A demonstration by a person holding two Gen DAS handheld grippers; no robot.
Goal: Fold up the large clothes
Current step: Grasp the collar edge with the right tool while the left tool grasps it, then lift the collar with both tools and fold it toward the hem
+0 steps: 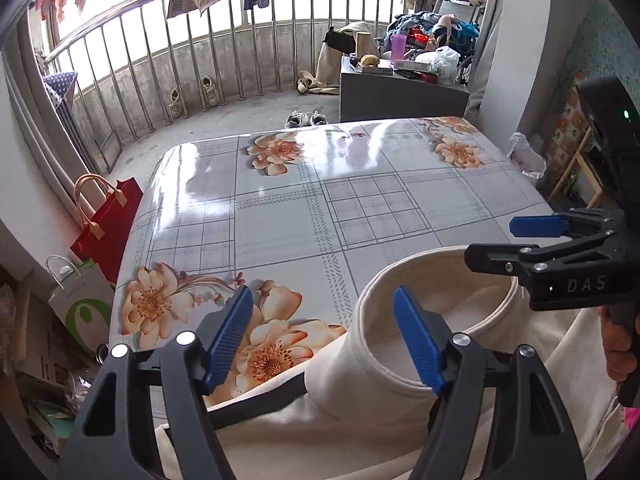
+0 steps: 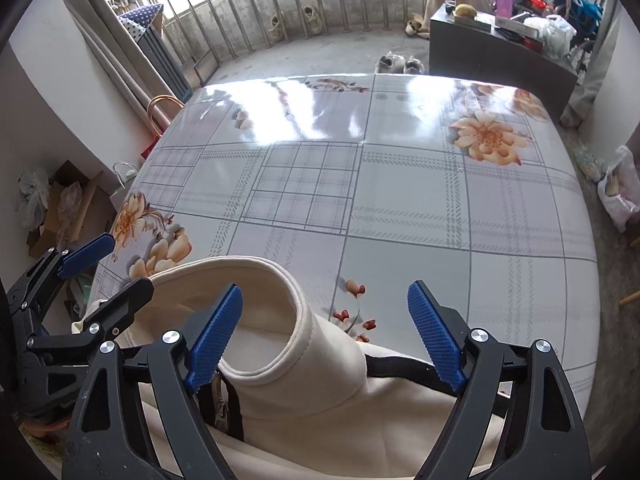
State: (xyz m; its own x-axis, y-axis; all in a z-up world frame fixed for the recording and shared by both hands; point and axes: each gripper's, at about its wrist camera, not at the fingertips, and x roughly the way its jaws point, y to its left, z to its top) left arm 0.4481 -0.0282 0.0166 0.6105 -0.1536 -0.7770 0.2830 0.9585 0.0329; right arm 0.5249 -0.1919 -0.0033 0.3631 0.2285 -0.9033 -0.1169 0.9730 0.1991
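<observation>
A cream high-collar garment (image 1: 400, 364) lies bunched at the near edge of the floral table (image 1: 304, 208), its stand-up collar open toward the far side. My left gripper (image 1: 328, 340) is open, its jaws wide apart just above the collar's left shoulder. My right gripper (image 2: 324, 336) is open over the collar's right side (image 2: 304, 364). A dark zipper (image 2: 222, 408) shows under the collar. The right gripper appears in the left wrist view (image 1: 520, 240), open. The left gripper appears in the right wrist view (image 2: 108, 272), open.
A red bag (image 1: 108, 220) and a white paper bag (image 1: 80, 308) stand left of the table. A grey cabinet (image 1: 400, 92) piled with clutter stands behind it. Shoes (image 1: 306, 119) lie by the balcony railing (image 1: 200, 52). A plastic bag (image 2: 620, 192) lies on the right.
</observation>
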